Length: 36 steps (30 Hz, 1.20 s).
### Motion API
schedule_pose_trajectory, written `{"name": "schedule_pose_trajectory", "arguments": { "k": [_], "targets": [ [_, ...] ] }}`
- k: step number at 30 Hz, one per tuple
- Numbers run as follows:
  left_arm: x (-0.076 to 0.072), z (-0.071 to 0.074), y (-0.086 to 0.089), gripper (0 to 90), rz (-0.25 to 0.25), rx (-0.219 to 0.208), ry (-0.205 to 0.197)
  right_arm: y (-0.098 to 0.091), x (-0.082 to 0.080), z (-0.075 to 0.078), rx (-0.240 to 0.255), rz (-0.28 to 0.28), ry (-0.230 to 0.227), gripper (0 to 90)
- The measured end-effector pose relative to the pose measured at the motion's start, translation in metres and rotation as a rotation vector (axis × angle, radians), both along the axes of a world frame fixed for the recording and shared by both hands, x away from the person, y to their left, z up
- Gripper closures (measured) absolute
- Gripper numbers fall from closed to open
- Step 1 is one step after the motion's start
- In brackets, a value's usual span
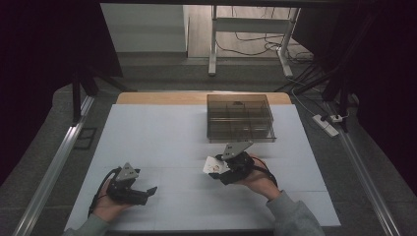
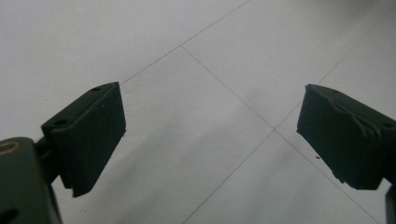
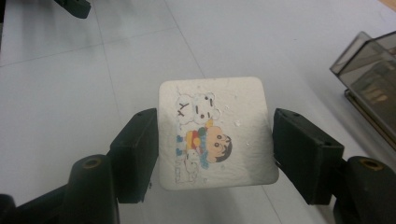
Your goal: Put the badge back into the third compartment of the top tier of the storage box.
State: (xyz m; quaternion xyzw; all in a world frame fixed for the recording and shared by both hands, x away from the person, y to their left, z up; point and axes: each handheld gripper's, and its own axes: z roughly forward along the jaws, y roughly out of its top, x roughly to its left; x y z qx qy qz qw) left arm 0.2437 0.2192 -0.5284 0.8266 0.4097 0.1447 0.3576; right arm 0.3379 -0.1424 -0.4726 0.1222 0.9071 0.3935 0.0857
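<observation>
My right gripper [image 1: 219, 169] is shut on a white square block [image 1: 214, 165] that bears a cartoon picture of a child and a dog. In the right gripper view the block [image 3: 217, 133] sits face up, and the two black jaws of the right gripper [image 3: 215, 142] press on its left and right edges above the table. At the front left my left gripper [image 1: 148, 192] rests low over the table with its jaws pointing right. The left gripper [image 2: 212, 107] stands wide open there, with bare white surface between the jaws.
A smoky transparent box [image 1: 239, 118] with several compartments stands at the back of the white table [image 1: 162, 137], just beyond the right hand; its corner is at the right edge [image 3: 369, 79]. Metal rails run along both sides. A power strip [image 1: 326, 124] lies on the floor at the right.
</observation>
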Motion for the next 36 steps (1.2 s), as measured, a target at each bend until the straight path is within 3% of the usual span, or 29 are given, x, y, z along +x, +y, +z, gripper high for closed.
{"name": "schedule_pose_trajectory", "arguments": {
  "k": [36],
  "targets": [
    [-0.002,0.001,0.000,8.2,0.007,0.003,-0.003,-0.034,0.005,0.031,0.078,-0.082,-0.068,32.9]
  ]
}}
